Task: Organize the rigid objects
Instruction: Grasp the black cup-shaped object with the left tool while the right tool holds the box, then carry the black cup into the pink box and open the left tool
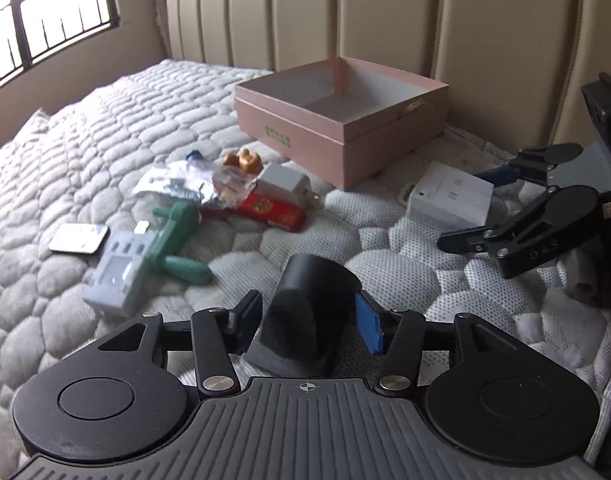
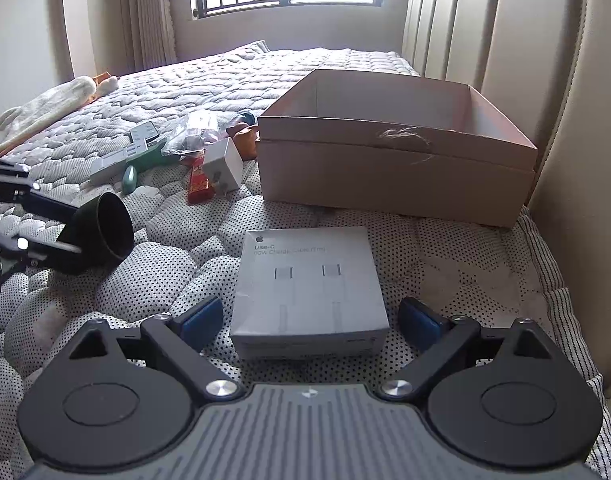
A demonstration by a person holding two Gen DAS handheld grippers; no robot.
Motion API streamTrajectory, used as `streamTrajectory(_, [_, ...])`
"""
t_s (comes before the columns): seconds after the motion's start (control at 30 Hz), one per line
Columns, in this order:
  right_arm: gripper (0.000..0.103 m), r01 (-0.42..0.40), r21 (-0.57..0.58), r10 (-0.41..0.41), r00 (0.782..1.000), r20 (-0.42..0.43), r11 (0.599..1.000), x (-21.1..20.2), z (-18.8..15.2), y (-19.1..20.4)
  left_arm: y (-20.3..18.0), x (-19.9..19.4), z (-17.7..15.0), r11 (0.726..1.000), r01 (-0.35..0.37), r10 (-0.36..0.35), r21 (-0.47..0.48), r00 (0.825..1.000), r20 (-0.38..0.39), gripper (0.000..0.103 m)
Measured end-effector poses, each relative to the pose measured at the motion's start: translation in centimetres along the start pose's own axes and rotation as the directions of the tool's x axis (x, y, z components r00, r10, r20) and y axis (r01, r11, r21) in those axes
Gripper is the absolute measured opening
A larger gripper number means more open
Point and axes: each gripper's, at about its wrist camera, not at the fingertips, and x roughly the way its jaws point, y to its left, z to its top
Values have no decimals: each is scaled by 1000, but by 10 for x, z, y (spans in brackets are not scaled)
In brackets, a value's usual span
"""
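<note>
the left gripper stands wide open around the black plastic funnel-shaped nozzle lying on the quilted mattress, blue pads clear of it. the right gripper, also spread and empty, straddles the white cardboard cable box, likely lined up for the open pink cardboard box by the headboard.

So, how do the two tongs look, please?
Both tongs look alike: black linked arms with silver rivets, blue pads on the fingertips, round black discs either side, and a ribbed grey base bearing a small crosshair mark. No cables or sleeves show.

Pink box open on top; clutter beside.
</note>
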Motion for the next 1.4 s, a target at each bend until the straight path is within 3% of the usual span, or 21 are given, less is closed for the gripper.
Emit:
streamTrajectory(0.23, [95,2,-16,-1,1000,21,1000,-12,17,3,8,32,4,1000,17,-16,22,998,-66,57])
streamTrajectory(0.4, [93,-19,-81,16,999,-43,997,5,27,11,5,29,-4,1000,1,-1,-2,999,-45,55])
streamTrajectory(0.5, [80,-23,-108,15,997,-80,994,12,25,14,1,21,-9,999,-31,30,-25,999,-22,55])
streamTrajectory(0.53, [70,-21,-107,13,997,-80,994,10,25,14,-1,19,-9,999,-33,32,-42,999,-23,55])
streamTrajectory(0.73, [70,-28,-107,22,998,-54,994,-28,26,9,-28,2,-4,997,-22,21,-75,1000,-17,55])
streamTrajectory(0.9, [70,-2,-114,2,1000,-1,994,-71,21,-2,-63,-10,10,997,57,-58,-45,998,-22,55])
streamTrajectory(1.0, [70,24,-83,-22,1000,23,996,-93,18,-12,-83,-16,29,991,124,-123,-52,992,16,55])
streamTrajectory(1.1, [70,65,-64,-62,997,54,996,-111,11,-23,-87,-15,65,990,125,-119,-71,989,91,55])
streamTrajectory(1.23, [70,90,-58,-86,993,79,994,-125,1,-34,-76,4,124,985,85,-54,-147,977,206,55])
streamTrajectory(1.4, [70,101,-42,-98,992,78,994,-126,-4,-44,-56,61,188,966,1,60,-259,972,228,55])
